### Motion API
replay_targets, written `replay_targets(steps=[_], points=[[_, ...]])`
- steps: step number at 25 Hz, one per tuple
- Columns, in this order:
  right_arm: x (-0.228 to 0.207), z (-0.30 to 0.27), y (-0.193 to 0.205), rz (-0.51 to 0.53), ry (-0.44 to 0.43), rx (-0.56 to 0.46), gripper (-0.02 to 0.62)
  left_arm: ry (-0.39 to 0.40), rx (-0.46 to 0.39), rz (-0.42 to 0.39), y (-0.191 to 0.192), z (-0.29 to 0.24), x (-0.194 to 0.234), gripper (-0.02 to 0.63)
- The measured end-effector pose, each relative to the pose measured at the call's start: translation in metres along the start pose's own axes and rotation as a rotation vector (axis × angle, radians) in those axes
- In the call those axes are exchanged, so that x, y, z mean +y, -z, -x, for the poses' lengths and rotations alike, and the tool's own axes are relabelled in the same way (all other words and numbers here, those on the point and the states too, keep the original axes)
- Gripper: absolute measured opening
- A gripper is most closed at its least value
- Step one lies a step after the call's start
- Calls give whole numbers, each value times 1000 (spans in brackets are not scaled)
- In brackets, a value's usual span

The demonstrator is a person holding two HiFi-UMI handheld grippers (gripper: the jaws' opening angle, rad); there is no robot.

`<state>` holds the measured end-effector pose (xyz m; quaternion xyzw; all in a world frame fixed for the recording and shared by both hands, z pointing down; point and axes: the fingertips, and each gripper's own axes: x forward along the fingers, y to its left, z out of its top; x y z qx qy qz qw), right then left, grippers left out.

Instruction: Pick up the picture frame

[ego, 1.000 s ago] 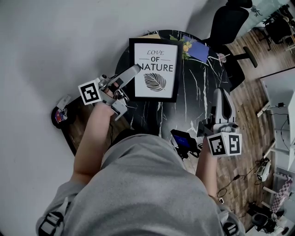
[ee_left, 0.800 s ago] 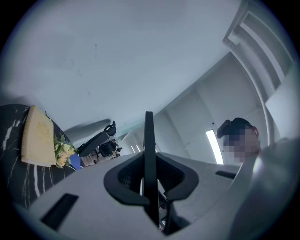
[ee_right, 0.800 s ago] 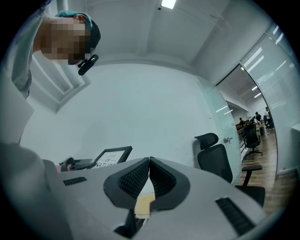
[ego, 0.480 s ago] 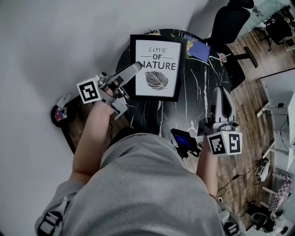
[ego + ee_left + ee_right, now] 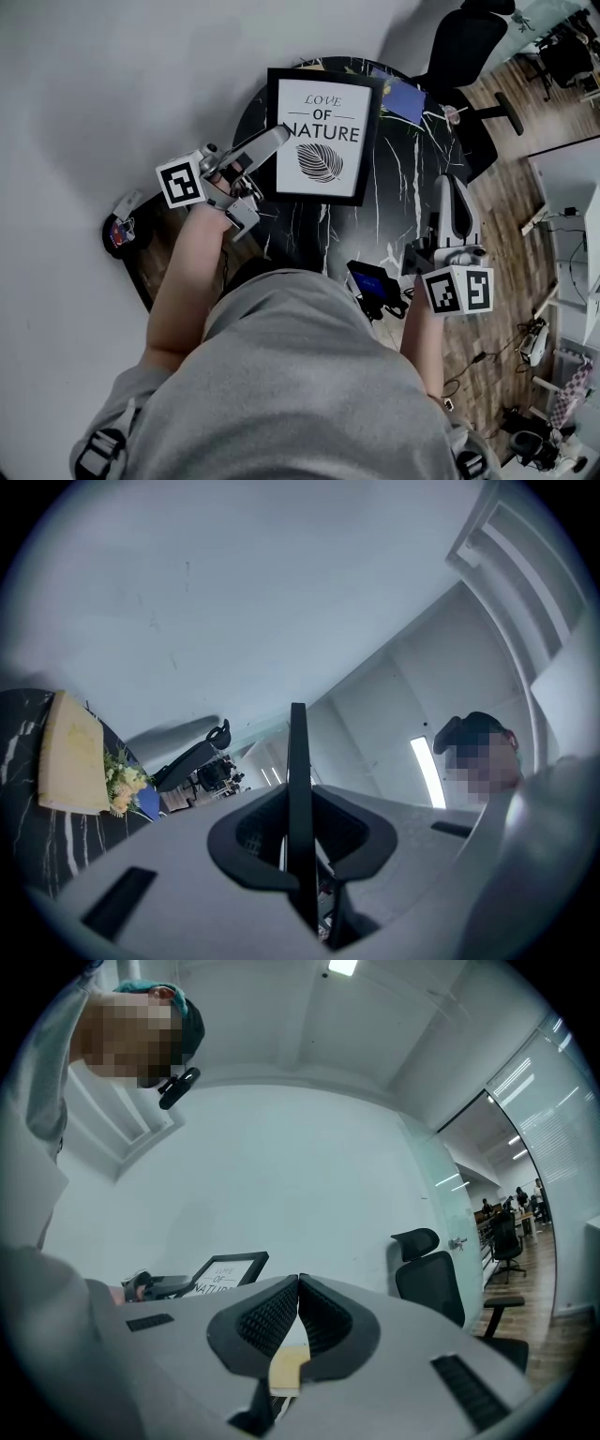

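one edge of the picture frame (image 5: 323, 136) is pinched by the left gripper (image 5: 276, 140) and has been raised slightly, so pickup seems begun; the right gripper (image 5: 298, 1283) jaws are pressed together.

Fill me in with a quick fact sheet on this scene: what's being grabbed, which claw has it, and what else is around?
Setting: dark marbled table, black office chair behind it
Main item: black picture frame, print reads "Love of Nature" above a leaf
Left claw: closed on the frame's left edge
Right claw: closed, empty, over the table, apart from the frame
Also on the table: flowers, a blue item
Operator: person in a grey top, one tool in each hand
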<state>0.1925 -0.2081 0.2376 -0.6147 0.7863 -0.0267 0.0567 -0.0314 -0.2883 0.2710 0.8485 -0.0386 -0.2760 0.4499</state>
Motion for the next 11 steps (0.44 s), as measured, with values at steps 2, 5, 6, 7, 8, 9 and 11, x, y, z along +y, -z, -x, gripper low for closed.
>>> replay_targets(steps=[2, 5, 6, 7, 8, 9, 11], points=[[0, 0, -1, 0, 1, 0, 26, 0, 4, -2, 0, -1, -1, 64], [0, 2, 0, 0, 6, -2, 26, 0, 5, -3, 0, -1, -2, 64], [0, 2, 1, 1, 6, -1, 26, 1, 3, -2, 0, -1, -1, 64], [-1, 1, 1, 2, 6, 0, 26, 2, 0, -1, 0, 0, -1, 64], [-1, 1, 1, 4, 4, 1, 26, 2, -3, -1, 0, 0, -1, 64], [-2, -1, 0, 5, 2, 2, 26, 3, -7, -2, -1, 0, -1, 64], [-3, -3, -1, 8, -2, 2, 26, 3, -13, -4, -3, -1, 0, 64]])
